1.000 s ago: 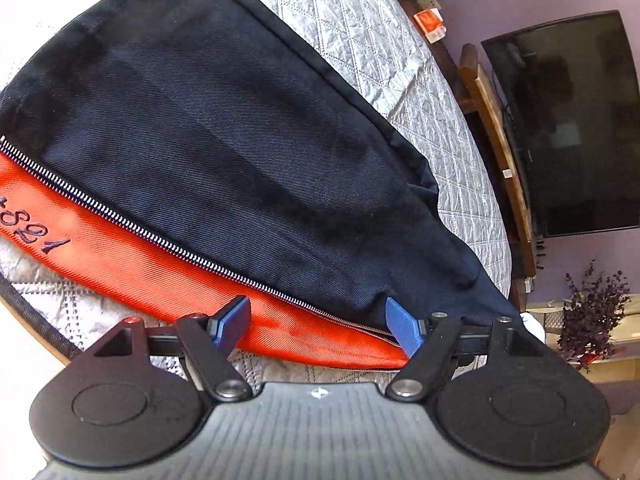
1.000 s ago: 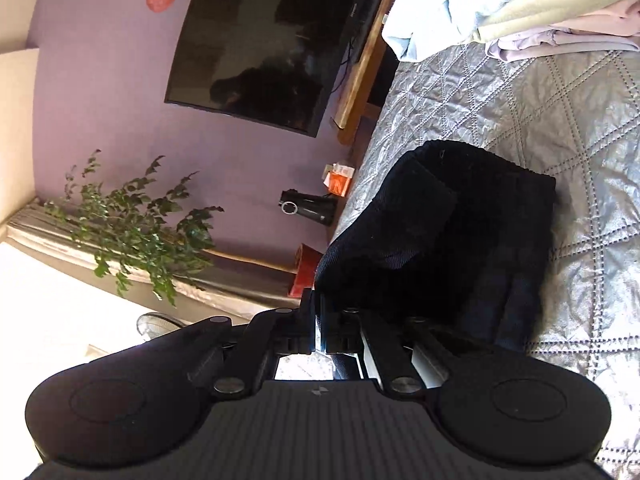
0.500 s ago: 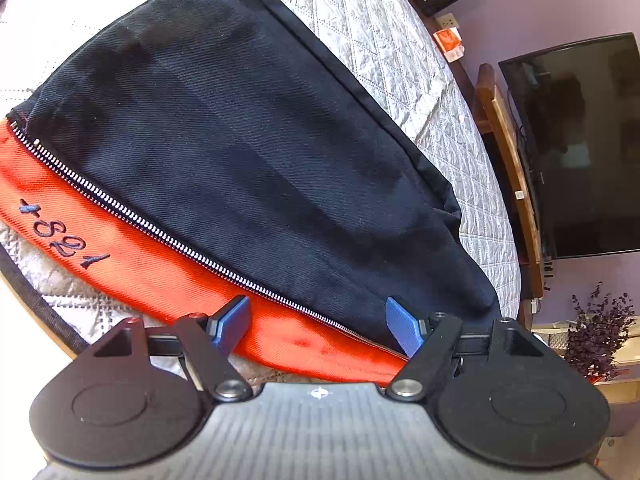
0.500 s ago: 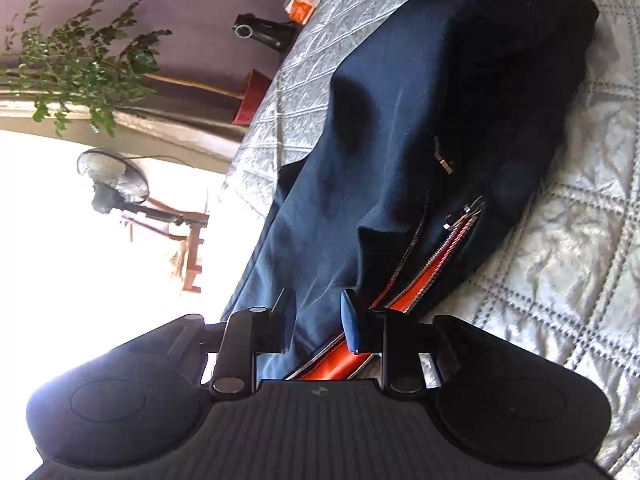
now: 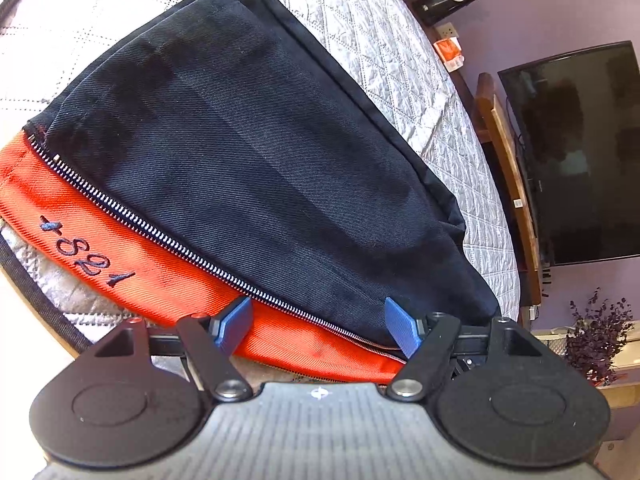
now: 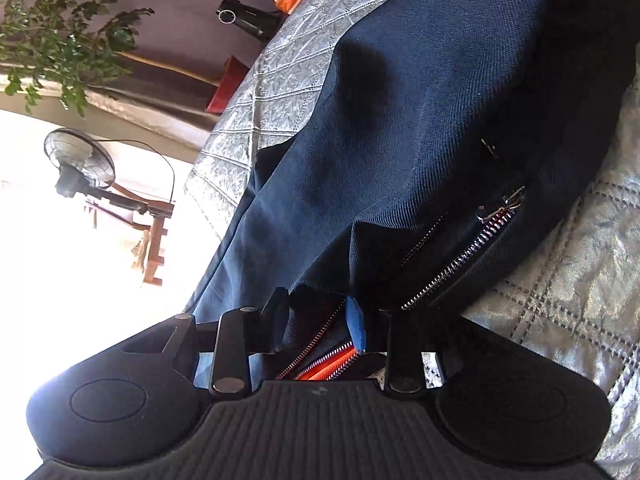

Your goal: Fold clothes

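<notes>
A navy jacket point(image 5: 260, 160) with an orange lining point(image 5: 160, 280) and a long zipper point(image 5: 180, 240) lies spread on the grey quilted bed point(image 5: 380, 40). My left gripper point(image 5: 318, 324) is open just above the lining's near edge, with nothing between its blue pads point(image 5: 236, 320). In the right wrist view the same jacket point(image 6: 420, 120) fills the frame. My right gripper point(image 6: 316, 322) is partly open at its near edge. A fold of navy cloth and a strip of zipper sit between its fingers, with orange lining showing below.
A dark television point(image 5: 572, 152) hangs on the purple wall beyond the bed's wooden footboard point(image 5: 504, 152). A dark-leaved plant point(image 5: 596, 340) stands at the right. The right wrist view shows a standing fan point(image 6: 76, 164), a green plant point(image 6: 60, 40) and bare quilt point(image 6: 560, 280) to the right.
My right gripper was shut and facing the wall and a dark folded garment; it swung to the jacket, opened and closed in on the zipper edge. The left gripper shifted slightly, staying open.
</notes>
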